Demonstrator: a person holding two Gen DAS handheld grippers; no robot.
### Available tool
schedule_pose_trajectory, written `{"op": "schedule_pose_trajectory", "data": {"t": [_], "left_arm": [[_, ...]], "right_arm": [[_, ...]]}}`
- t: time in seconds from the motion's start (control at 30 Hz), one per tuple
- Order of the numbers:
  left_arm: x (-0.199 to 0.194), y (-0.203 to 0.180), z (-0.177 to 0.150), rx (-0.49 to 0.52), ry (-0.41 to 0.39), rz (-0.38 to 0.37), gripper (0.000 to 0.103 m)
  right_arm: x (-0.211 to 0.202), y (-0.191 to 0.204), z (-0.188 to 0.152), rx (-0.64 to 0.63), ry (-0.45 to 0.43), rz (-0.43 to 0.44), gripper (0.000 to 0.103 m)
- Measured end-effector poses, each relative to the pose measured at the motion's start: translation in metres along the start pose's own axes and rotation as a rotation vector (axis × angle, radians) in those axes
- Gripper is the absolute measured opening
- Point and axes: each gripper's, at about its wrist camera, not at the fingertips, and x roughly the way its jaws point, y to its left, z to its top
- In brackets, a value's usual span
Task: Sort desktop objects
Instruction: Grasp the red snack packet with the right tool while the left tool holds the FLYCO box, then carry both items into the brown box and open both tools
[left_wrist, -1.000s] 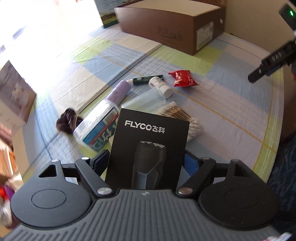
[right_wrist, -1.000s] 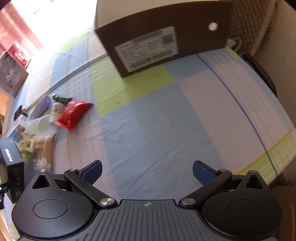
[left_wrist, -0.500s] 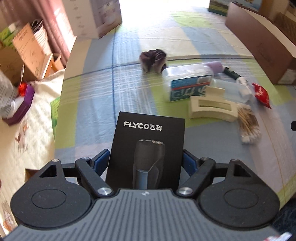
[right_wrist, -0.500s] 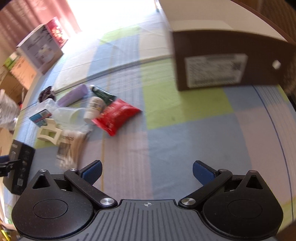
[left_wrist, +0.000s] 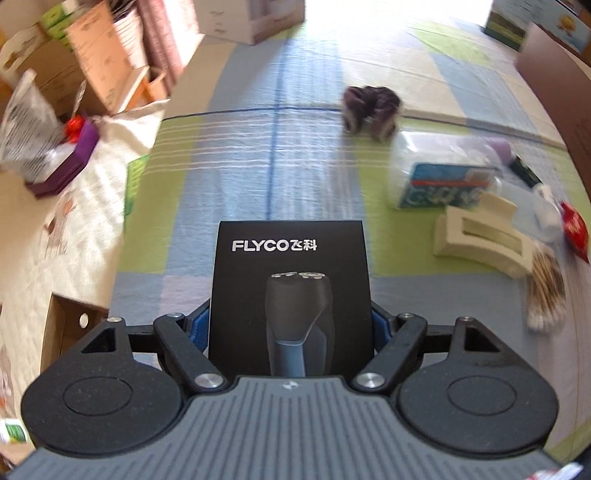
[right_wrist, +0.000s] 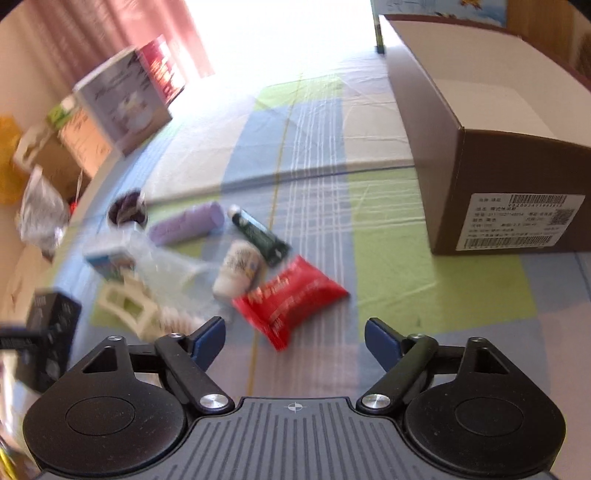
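Note:
My left gripper (left_wrist: 290, 325) is shut on a black FLYCO shaver box (left_wrist: 290, 280) and holds it above the checked tablecloth (left_wrist: 258, 166); the box also shows at the left in the right wrist view (right_wrist: 51, 325). My right gripper (right_wrist: 295, 336) is open and empty, just short of a red packet (right_wrist: 291, 299). Behind the packet lie a small white bottle (right_wrist: 238, 273), a dark green tube (right_wrist: 258, 234), a purple tube (right_wrist: 188, 223), a clear plastic box (left_wrist: 443, 173), a cream hair claw (left_wrist: 480, 236), cotton swabs (left_wrist: 546, 291) and a dark purple scrunchie (left_wrist: 371, 107).
A big brown carton (right_wrist: 480, 147) stands at the right of the table. A white printed box (right_wrist: 122, 99) stands at the far left edge. Cardboard boxes and bags (left_wrist: 55, 92) lie beyond the table's left edge.
The left gripper has swung left with the shaver box, so the pile now lies to its right. The right gripper has turned left and moved close to the red packet.

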Motion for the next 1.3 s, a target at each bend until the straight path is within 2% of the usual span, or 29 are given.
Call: {"op": "schedule_pose_trajectory", "data": {"t": [0.07,0.23,0.3,0.37,0.4,0.63,0.9,1.17,1.3], "left_arm": [[0.001,0.003,0.002,-0.038,0.007,0.005,0.077],[0.003,0.000,0.006,-0.053,0.010,0.012,0.077],[0.004,0.000,0.008,-0.061,0.013,0.012,0.077],[0.005,0.000,0.009,-0.066,0.015,0.013,0.077],[0.005,0.000,0.009,-0.067,0.016,0.013,0.077],[0.005,-0.002,0.010,-0.057,0.020,0.020,0.076],[-0.003,-0.014,-0.001,-0.030,0.016,0.001,0.076],[-0.051,-0.033,-0.002,-0.008,-0.064,-0.005,0.076],[-0.083,-0.060,0.008,0.018,-0.126,-0.029,0.076]], "right_arm": [[0.003,0.002,0.008,0.033,-0.017,-0.014,0.067],[0.021,0.004,0.021,0.115,-0.012,-0.070,0.055],[0.030,0.005,0.022,0.113,0.008,-0.085,0.047],[0.036,0.005,0.018,0.078,0.031,-0.113,0.034],[0.036,0.005,0.017,0.060,0.026,-0.111,0.032],[0.033,0.006,0.006,-0.069,0.019,-0.101,0.026],[0.011,-0.009,-0.003,-0.070,0.032,-0.033,0.024],[-0.028,-0.027,0.003,-0.070,-0.015,0.059,0.024],[-0.052,-0.036,0.011,-0.088,-0.052,0.100,0.024]]}}
